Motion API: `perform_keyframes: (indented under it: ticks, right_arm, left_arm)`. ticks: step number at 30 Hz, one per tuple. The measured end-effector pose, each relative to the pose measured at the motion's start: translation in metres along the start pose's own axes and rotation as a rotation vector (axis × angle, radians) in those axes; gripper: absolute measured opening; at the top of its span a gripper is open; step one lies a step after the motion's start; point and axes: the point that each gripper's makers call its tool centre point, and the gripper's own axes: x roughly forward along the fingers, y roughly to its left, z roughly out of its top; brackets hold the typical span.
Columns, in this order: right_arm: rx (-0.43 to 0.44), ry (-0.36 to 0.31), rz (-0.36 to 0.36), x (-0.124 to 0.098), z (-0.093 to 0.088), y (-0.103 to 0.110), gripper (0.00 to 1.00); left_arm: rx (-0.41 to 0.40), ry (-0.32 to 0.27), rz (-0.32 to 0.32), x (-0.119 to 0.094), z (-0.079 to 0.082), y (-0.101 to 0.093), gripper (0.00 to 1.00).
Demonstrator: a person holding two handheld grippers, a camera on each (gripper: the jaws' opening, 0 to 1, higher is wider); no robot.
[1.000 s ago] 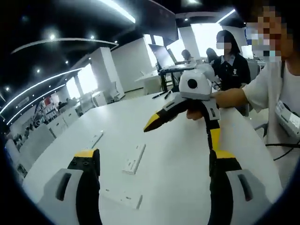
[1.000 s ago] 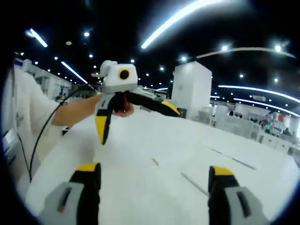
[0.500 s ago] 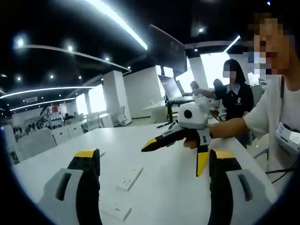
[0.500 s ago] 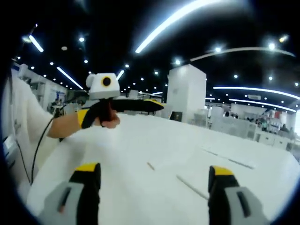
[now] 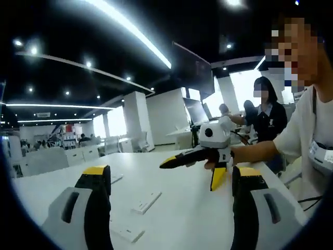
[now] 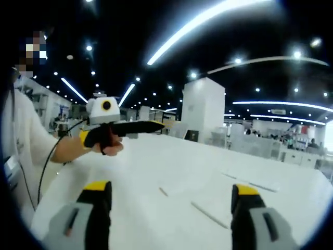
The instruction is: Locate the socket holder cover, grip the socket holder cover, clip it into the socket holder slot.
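Several flat white plastic parts lie on the white table [image 5: 192, 219]: a long slim one [image 5: 147, 202], a wider plate [image 5: 127, 233] near my left jaw, and a small one [image 5: 115, 178] farther back. I cannot tell which is the socket holder cover. My left gripper [image 5: 171, 173] hovers open above the table, nothing between its jaws. The right gripper [image 5: 190, 175], held by a hand, hangs ahead with jaws spread. In the right gripper view my right gripper [image 6: 170, 188] is open and empty. The left gripper [image 6: 124, 130] appears at upper left, also held in a hand. Thin white strips [image 6: 208, 215] lie ahead on the table.
A person in a white top [image 5: 312, 140] stands at the right, holding both grippers; a cable [image 6: 44, 166] hangs from the arm. Another person in dark clothes [image 5: 268, 117] stands behind. More white pieces [image 6: 255, 183] lie far right. Desks and pillars fill the background.
Both views have dropped closer to table level and tilted toward the ceiling. Each gripper looks smaller and farther off in the other's view. Both stay open; the white parts have not moved.
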Motion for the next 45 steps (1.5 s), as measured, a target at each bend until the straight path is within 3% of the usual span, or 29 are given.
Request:
perform_keyframes:
  ticks: [7, 10, 16, 28, 38, 45]
  right_arm:
    - [0.007, -0.005, -0.002, 0.0, -0.002, 0.0, 0.95]
    - [0.01, -0.017, 0.016, 0.002, -0.001, 0.003, 0.95]
    - [0.017, -0.007, -0.003, 0.001, -0.005, -0.005, 0.95]
    - [0.025, -0.101, -0.046, -0.009, 0.016, -0.014, 0.95]
    - [0.021, -0.139, -0.058, -0.014, 0.026, -0.014, 0.95]
    - [0.069, -0.175, -0.036, -0.017, 0.033, -0.012, 0.95]
  left_arm:
    - [-0.017, -0.054, 0.071, -0.015, -0.001, 0.012, 0.95]
    - [-0.04, -0.116, 0.091, -0.021, 0.005, 0.015, 0.95]
    - [-0.055, -0.133, 0.119, -0.026, 0.005, 0.02, 0.95]
    - [-0.046, -0.082, 0.137, -0.022, -0.009, 0.018, 0.95]
    - [-0.031, -0.074, 0.139, -0.023, -0.007, 0.015, 0.95]
    - [-0.028, -0.067, 0.138, -0.024, -0.007, 0.016, 0.95]
